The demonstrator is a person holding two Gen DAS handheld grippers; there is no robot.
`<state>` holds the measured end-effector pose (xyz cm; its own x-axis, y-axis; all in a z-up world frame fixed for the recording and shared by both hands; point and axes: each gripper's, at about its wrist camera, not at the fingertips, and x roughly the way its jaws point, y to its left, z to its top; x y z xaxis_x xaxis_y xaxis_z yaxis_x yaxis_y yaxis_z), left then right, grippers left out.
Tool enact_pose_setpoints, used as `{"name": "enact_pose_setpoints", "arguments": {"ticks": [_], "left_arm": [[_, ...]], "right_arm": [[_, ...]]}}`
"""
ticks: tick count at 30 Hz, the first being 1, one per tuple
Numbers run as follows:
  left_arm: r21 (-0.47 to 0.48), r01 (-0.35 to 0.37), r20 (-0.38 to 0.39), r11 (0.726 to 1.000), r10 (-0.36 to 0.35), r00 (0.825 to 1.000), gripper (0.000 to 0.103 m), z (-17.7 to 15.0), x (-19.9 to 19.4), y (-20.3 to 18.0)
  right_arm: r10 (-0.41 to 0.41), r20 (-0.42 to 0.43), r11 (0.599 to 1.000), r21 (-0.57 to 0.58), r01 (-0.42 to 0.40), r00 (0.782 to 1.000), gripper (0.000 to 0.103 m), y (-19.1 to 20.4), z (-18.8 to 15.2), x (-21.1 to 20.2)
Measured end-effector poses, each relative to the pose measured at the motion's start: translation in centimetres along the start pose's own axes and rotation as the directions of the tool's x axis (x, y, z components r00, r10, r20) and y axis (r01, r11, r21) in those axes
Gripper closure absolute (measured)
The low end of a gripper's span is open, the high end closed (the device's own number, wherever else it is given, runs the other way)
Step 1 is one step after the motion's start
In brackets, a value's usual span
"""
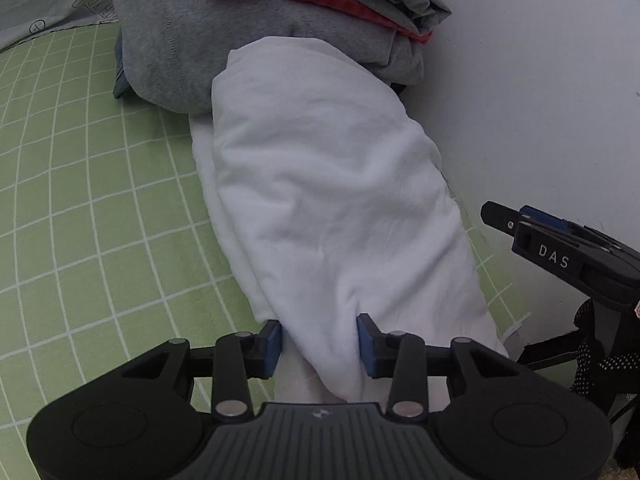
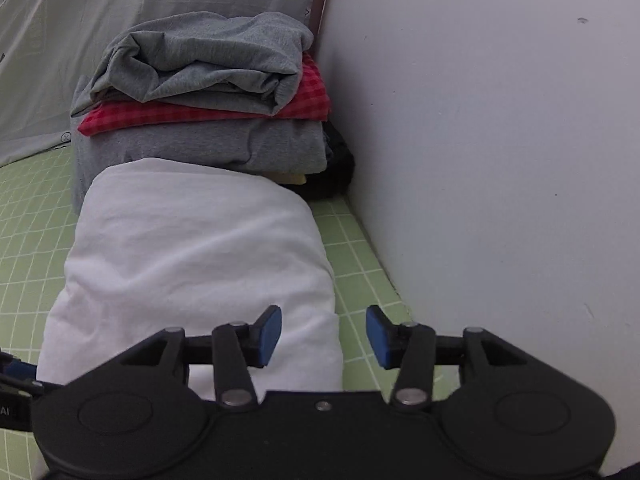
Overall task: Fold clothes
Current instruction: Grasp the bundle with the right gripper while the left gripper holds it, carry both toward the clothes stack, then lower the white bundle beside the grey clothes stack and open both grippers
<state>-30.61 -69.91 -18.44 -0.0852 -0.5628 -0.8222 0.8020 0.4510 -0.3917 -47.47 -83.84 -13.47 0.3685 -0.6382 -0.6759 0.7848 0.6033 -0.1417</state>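
The folded white garment lies on the green grid sheet, running toward 12 o'clock. The left gripper straddles its near end, jaws spread. The right gripper, released, sits at its 3 o'clock edge.

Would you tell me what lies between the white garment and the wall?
A bare strip of green checked sheet separates the white garment from the wall, in the right wrist view.
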Motion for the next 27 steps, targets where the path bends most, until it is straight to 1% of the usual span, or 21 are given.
{"name": "enact_pose_setpoints", "arguments": {"ticks": [1,2,3,4,5,6,7,9,10,11,13,15,18,22,27], "left_arm": [[0.001,0.005,-0.004,1.0,-0.005,1.0,0.061,0.0,-0.3,0.3],[0.002,0.009,-0.008,1.0,-0.009,1.0,0.061,0.0,-0.5,0.5],[-0.001,0.01,-0.006,1.0,-0.01,1.0,0.06,0.1,-0.8,0.8],[-0.005,-0.002,0.006,1.0,0.002,1.0,0.054,0.3,-0.8,1.1],[0.0,-0.026,0.02,1.0,0.026,0.999,0.052,0.5,-0.7,1.2],[0.005,-0.05,0.033,0.999,0.049,0.998,0.05,0.8,-0.6,1.3],[0.01,-0.074,0.047,0.997,0.073,0.996,0.05,1.0,-0.5,1.5],[-0.01,-0.096,0.048,0.995,0.096,0.994,0.05,1.9,0.6,2.1],[-0.026,-0.101,0.042,0.995,0.102,0.994,0.051,2.4,1.2,2.5],[-0.037,-0.103,0.036,0.994,0.104,0.994,0.051,2.8,1.9,2.7],[-0.038,-0.098,0.028,0.994,0.099,0.995,0.051,3.4,2.9,2.4],[-0.039,-0.093,0.019,0.995,0.094,0.995,0.051,4.0,4.0,2.1],[-0.041,-0.085,0.007,0.995,0.086,0.996,0.052,4.8,5.6,1.6],[-0.019,-0.07,0.003,0.997,0.07,0.998,0.052,5.8,6.6,0.8],[0.031,-0.049,-0.001,0.998,0.049,0.999,0.044,6.5,6.6,0.3]], "right_arm": [[0.003,0.018,0.998,0.058,-0.004,1.0,0.043,-0.1,-0.5,-0.5],[0.026,0.028,0.993,0.116,-0.029,0.999,0.04,-0.1,-1.1,-0.8],[0.063,0.023,0.986,0.153,-0.066,0.998,0.039,0.2,-1.8,-0.8],[0.108,0.01,0.977,0.185,-0.108,0.994,0.037,0.7,-2.8,-0.5],[0.131,-0.013,0.971,0.204,-0.126,0.991,0.033,1.4,-3.7,0.0],[0.129,-0.048,0.971,0.207,-0.116,0.99,0.03,2.3,-4.7,0.7],[0.109,-0.056,0.975,0.198,-0.096,0.992,0.024,3.1,-5.6,1.1],[0.036,0.0,0.987,0.158,-0.036,0.999,0.018,4.4,-7.3,1.5],[0.016,0.025,0.988,0.152,-0.02,1.0,0.013,4.6,-7.9,1.6],[0.01,0.033,0.988,0.155,-0.015,0.999,0.008,4.5,-8.1,2.0],[0.027,0.026,0.983,0.182,-0.031,0.999,0.001,3.2,-8.2,2.9],[0.05,0.024,0.977,0.207,-0.054,0.998,0.0,2.3,-8.2,3.7],[0.044,0.031,0.983,0.175,-0.049,0.999,0.0,2.2,-7.6,4.7],[0.06,0.036,0.986,0.151,-0.064,0.998,0.0,0.7,-6.0,7.1],[0.091,0.021,0.989,0.111,-0.092,0.996,0.0,-1.3,-3.7,10.0]]}}
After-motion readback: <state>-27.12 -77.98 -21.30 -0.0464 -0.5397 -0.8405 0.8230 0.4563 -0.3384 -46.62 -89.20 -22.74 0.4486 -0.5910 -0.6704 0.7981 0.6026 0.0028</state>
